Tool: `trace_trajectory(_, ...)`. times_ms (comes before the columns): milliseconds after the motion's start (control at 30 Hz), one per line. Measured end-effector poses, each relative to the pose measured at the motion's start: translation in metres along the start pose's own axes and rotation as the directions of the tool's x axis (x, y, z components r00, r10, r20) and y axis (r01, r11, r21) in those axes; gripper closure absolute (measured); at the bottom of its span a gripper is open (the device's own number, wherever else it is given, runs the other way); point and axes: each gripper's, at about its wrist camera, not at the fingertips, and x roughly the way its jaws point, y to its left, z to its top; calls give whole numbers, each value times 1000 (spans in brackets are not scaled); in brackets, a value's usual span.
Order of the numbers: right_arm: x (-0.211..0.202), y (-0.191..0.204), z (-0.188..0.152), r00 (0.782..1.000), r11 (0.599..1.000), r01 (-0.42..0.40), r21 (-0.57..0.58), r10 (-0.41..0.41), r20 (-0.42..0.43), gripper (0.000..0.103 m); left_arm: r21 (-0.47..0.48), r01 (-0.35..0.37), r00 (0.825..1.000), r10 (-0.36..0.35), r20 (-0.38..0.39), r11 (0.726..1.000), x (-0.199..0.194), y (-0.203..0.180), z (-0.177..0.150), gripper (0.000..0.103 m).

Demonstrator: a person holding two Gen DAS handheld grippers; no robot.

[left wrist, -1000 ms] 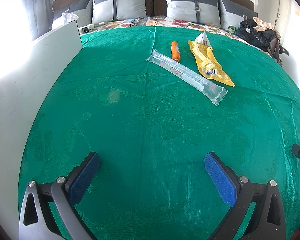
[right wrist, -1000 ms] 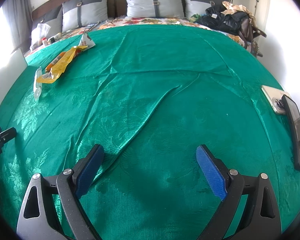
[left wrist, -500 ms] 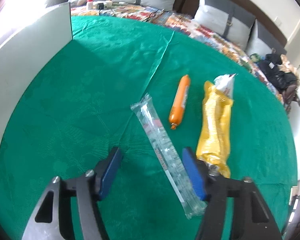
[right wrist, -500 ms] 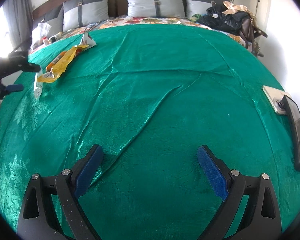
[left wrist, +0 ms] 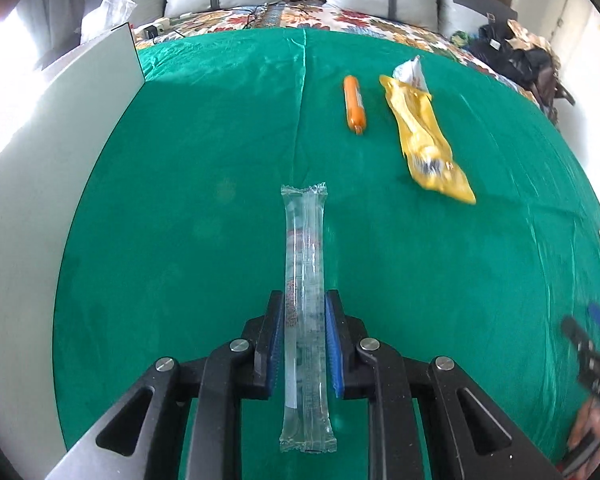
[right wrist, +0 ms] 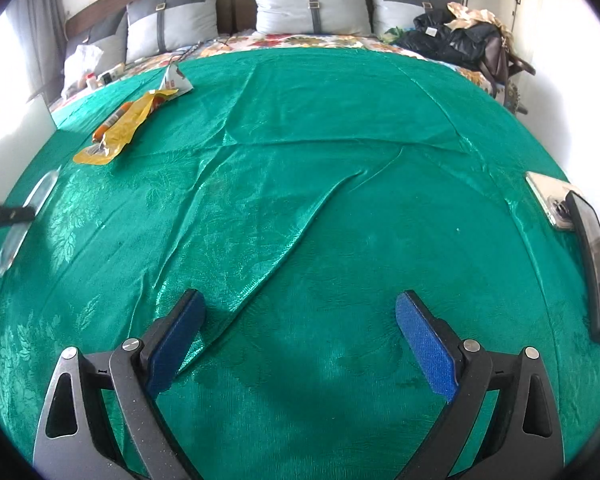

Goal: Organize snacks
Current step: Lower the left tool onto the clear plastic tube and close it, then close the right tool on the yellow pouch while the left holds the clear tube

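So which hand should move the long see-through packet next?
Left. Its tongs are closing with the clear packet already between the pads. The right tongs gape wide over bare green cloth.

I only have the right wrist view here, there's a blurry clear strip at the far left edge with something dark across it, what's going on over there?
Observer: The left gripper is closing on that clear snack packet, blue pads on both its sides.
Operator: Where along the packet?
Observer: Toward its near end; most of its length sticks out forward past the fingertips.
Operator: In my view an orange thing is tucked behind the yellow packet. Are they touching?
Observer: No. In the left wrist view the orange sausage stick lies apart from the yellow packet, green cloth between them.
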Motion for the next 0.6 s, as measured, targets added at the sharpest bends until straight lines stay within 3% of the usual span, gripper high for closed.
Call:
trace_trajectory(33,0,0,0,1000,1000,0,0,0,0,5,4,4,1000,-4,3,1000,0,0,-4,81)
trace_trajectory(67,0,0,0,1000,1000,0,0,0,0,5,7,8,1000,-8,11,1000,0,0,-6,72)
trace_trajectory(100,0,0,0,1000,1000,0,0,0,0,5,-1,12,1000,-12,25,1000,1,1,-7,48)
trace_trajectory(167,0,0,0,1000,1000,-1,0,1,0,5,-37,1,999,0,45,999,3,4,-5,16)
trace_trajectory(300,0,0,0,1000,1000,-1,0,1,0,5,-47,-69,995,72,68,997,12,6,-4,15)
trace_trajectory(400,0,0,0,1000,1000,-1,-1,1,0,5,6,-119,989,118,93,993,18,6,-5,1)
trace_trajectory(467,0,0,0,1000,1000,-1,-1,1,0,5,-15,-84,991,85,99,996,21,15,-7,0)
trace_trajectory(600,0,0,0,1000,1000,-2,-1,2,1,5,-16,-92,985,94,145,996,21,20,-11,0)
